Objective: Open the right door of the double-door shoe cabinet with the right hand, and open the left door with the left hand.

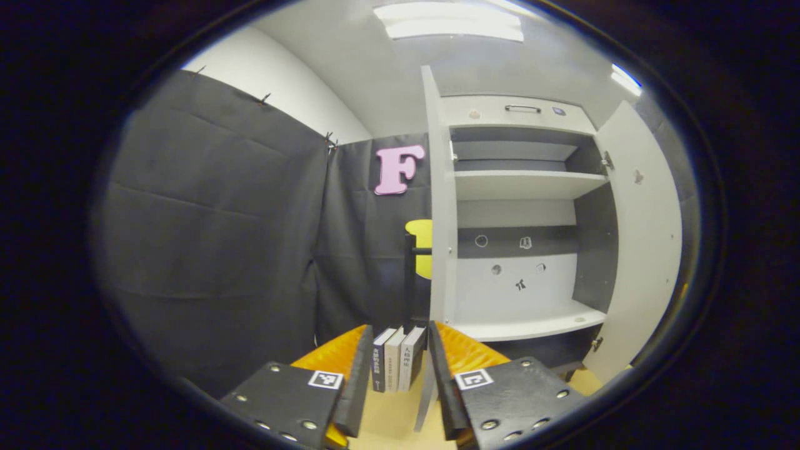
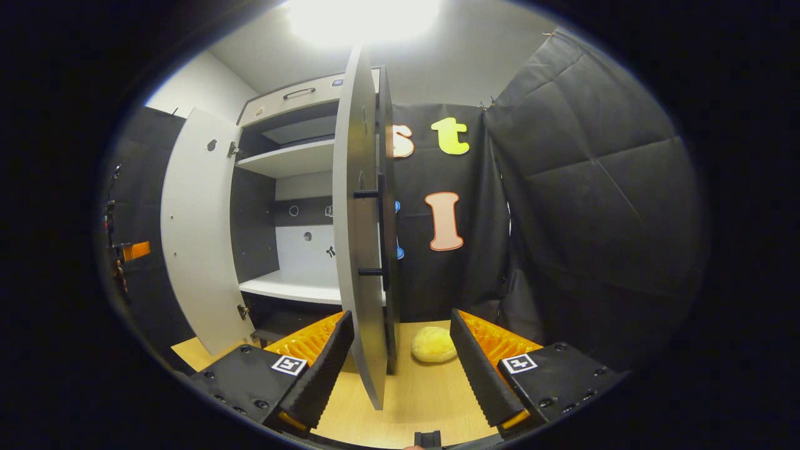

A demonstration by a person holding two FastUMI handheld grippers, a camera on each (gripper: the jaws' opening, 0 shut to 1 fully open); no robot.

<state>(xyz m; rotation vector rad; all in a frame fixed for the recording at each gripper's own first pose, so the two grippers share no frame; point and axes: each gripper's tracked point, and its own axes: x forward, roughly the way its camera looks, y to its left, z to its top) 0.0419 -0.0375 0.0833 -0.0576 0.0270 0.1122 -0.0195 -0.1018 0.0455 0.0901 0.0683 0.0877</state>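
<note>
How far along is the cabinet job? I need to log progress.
Both doors look open: the left door and right door stand swung out, shelves exposed. Each hand-held gripper, left and right, is open, gripping nothing. Nothing obvious remains.

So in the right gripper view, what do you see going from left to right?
The left door swung open → the cabinet shelves → the right door edge-on with its black handle → a yellow fluffy thing on the floor → the black cloth wall.

left gripper (image 1: 400,369): jaws apart | right gripper (image 2: 400,356): jaws apart
</note>
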